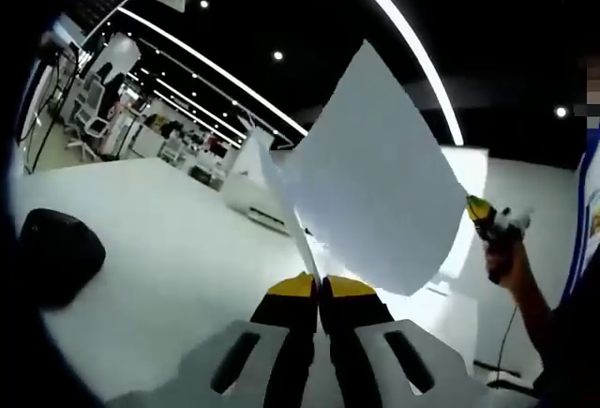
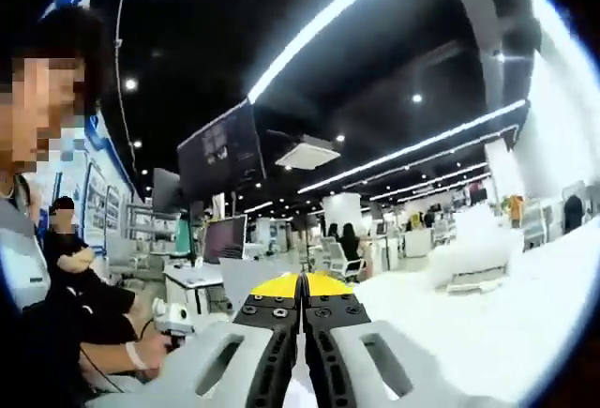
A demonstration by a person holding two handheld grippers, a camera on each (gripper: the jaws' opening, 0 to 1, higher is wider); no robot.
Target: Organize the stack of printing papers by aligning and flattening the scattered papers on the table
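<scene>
My left gripper (image 1: pixel 320 286) is shut on a white sheet of paper (image 1: pixel 375 173) that stands up from its yellow-tipped jaws and curls to the right. A second thin paper edge (image 1: pixel 278 183) rises from the same jaws to the left. The white table (image 1: pixel 169 239) lies below. At the right, a hand holds my right gripper (image 1: pixel 489 219) just off the sheet's right edge. In the right gripper view my right gripper (image 2: pixel 302 286) is raised above the table (image 2: pixel 487 324), jaws pressed together, with no paper seen between them.
A black rounded object (image 1: pixel 56 253) lies on the table at the left. A low white pile (image 1: pixel 258 197) sits at the table's far side, and the right gripper view shows a white pile (image 2: pixel 478 249) too. People sit at the left (image 2: pixel 66 249). Office desks and chairs stand behind.
</scene>
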